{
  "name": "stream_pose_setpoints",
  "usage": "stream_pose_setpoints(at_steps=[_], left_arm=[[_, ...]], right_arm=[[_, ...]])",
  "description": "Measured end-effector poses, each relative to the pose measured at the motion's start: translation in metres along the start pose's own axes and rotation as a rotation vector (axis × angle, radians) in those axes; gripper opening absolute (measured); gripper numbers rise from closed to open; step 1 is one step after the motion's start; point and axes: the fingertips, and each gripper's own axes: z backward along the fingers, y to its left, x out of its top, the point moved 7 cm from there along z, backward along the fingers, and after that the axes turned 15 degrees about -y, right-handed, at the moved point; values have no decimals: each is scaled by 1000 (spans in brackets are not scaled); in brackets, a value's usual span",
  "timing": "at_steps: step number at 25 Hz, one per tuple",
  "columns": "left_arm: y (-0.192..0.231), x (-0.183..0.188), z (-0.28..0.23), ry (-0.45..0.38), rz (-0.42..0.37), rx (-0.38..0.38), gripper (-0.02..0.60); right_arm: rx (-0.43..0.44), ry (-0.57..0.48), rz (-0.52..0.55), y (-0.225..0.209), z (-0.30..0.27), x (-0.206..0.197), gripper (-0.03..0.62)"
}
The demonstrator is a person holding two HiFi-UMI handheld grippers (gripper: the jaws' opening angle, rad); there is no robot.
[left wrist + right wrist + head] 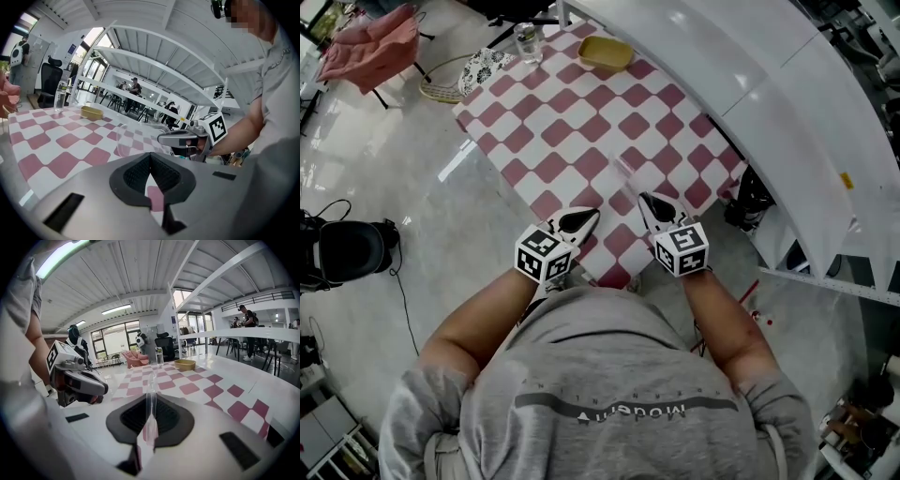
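The person is standing at the near edge of the checked table (546, 120), and the step in hand looks to me like holding up a thin clear plastic piece (623, 174) over the cloth. The right gripper (645, 199) is pinching the piece's near edge, and the rest is sticking out from the jaws toward eleven o'clock. The left gripper (589, 217), just beside the right one at its nine o'clock, is hovering with its jaws pressed together on nothing. I reckon any further move is calling for a firm pinch on such flimsy plastic, and for the left jaws parting before they can help.
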Motion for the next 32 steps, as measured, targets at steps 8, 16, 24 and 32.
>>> stream_pose_setpoints(at_steps=[8,16,24,32], left_arm=[[0,-2,2,11,-9,5,12],[0,-5,5,12,-3,7,12],[-1,-3,7,10,-5,8,12],[0,1,6,5,-14,7,12]], right_arm=[[-5,16,-9,0,8,-7,32],[5,21,-9,4,8,-10,32],[16,33,-18,5,7,-11,32],[22,35,-11,5,9,-10,32]])
